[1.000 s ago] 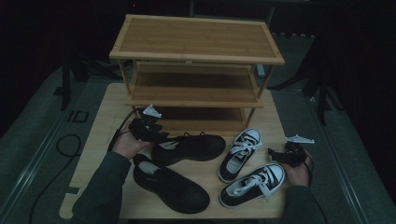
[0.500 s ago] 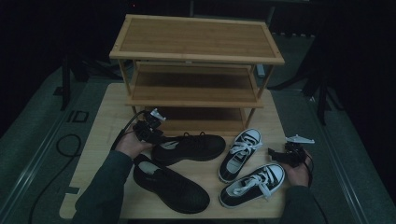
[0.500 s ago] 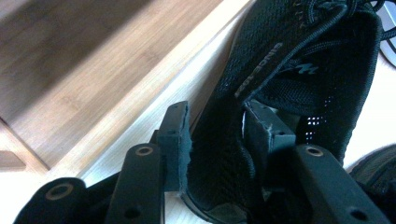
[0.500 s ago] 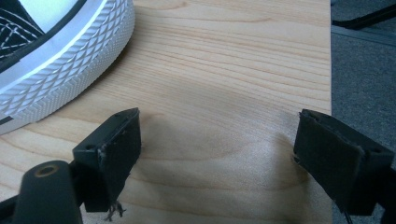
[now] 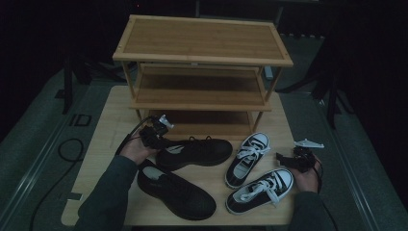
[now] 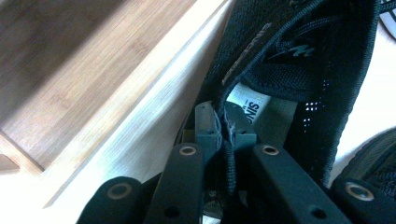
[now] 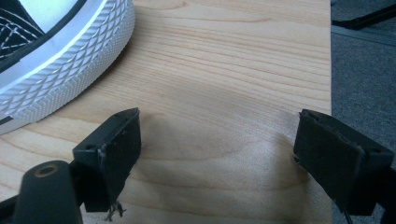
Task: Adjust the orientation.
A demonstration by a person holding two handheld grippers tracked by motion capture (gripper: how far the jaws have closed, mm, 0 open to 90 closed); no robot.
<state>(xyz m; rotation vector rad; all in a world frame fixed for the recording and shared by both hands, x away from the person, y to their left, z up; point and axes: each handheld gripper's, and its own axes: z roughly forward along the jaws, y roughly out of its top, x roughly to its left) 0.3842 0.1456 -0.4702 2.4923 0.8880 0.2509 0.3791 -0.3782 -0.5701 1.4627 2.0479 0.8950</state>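
Note:
My left gripper [image 5: 155, 132] is at the heel of the farther black shoe [image 5: 197, 151], just in front of the rack's bottom shelf. Its jaws have just been closing, and in the left gripper view the left gripper [image 6: 225, 126] stands shut on the thin heel rim of that black shoe [image 6: 289, 56]. A second black shoe [image 5: 175, 190] lies nearer on the table. My right gripper [image 5: 288, 161] rests open at the table's right side, beside the toe of the nearer sneaker [image 5: 260, 190]. In the right gripper view the right gripper [image 7: 219, 154] has only bare wood between its jaws.
A three-tier wooden shoe rack [image 5: 202, 62] stands at the back of the table. The other black-and-white sneaker [image 5: 248, 153] lies in front of it. The white rubber toe [image 7: 56, 60] sits left of my right jaws, and the table edge and grey floor [image 7: 364, 60] are on their right.
The left gripper has settled slightly onto the far black shoe's heel and closed on its rim. The right hand has stayed where it was.

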